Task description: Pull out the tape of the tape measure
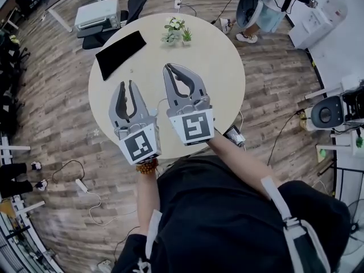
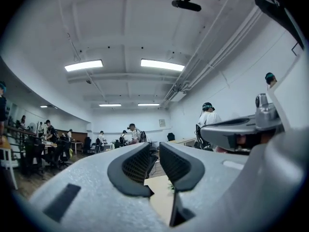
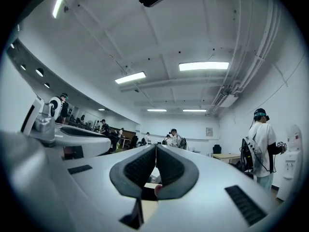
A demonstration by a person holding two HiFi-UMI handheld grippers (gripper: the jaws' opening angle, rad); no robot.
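Note:
No tape measure shows in any view. In the head view both grippers are held side by side above the near half of a round beige table (image 1: 222,67), pointing away from me. My left gripper (image 1: 126,85) has a narrow gap between its pads, and the left gripper view confirms it, with the left gripper (image 2: 155,151) holding nothing. My right gripper (image 1: 169,67) has its tips together; in the right gripper view the right gripper (image 3: 156,151) shows its pads touching with nothing between them. Both gripper cameras look level across the room, with only a sliver of table under the jaws.
A flat black pouch (image 1: 120,53) lies on the table's far left, and small potted plants (image 1: 175,30) stand at its far edge. On the wooden floor around are a white machine (image 1: 98,15), cables, a fan (image 1: 327,112) and a standing person (image 1: 267,4).

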